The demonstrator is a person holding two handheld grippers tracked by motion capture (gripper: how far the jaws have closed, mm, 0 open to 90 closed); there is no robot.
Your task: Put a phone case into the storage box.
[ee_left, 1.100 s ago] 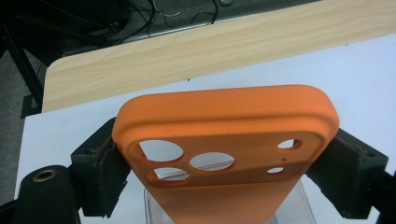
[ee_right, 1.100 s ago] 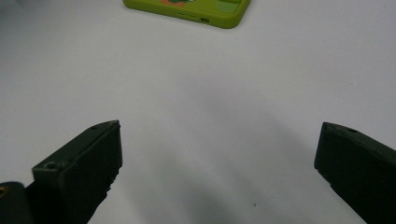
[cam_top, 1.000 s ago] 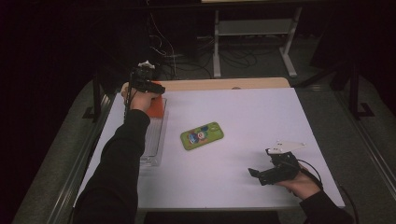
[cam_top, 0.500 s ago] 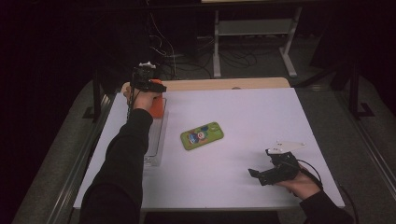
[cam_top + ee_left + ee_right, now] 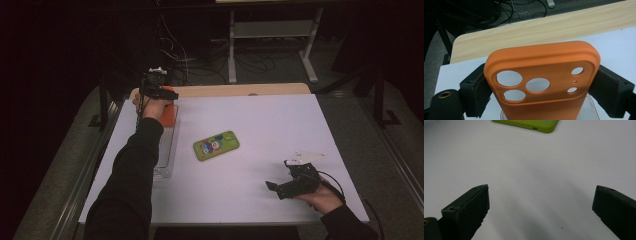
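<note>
An orange phone case (image 5: 541, 75) with camera cut-outs stands on end between the jaws of my left gripper (image 5: 544, 92), and the pads press on its two long sides. In the high view this gripper (image 5: 157, 92) holds the case (image 5: 169, 114) at the table's far left, over the far end of a clear plastic tray (image 5: 167, 155). A green phone (image 5: 216, 145) lies flat mid-table. My right gripper (image 5: 272, 187) rests low near the front right, open with nothing between its jaws (image 5: 541, 210). The green phone's edge (image 5: 529, 123) lies ahead of it.
The white table top (image 5: 280, 125) has a bare wooden strip (image 5: 240, 90) along its far edge. Beyond it are a dark floor, cables and a metal stand (image 5: 270, 35). The person's left sleeve (image 5: 135, 175) lies along the tray.
</note>
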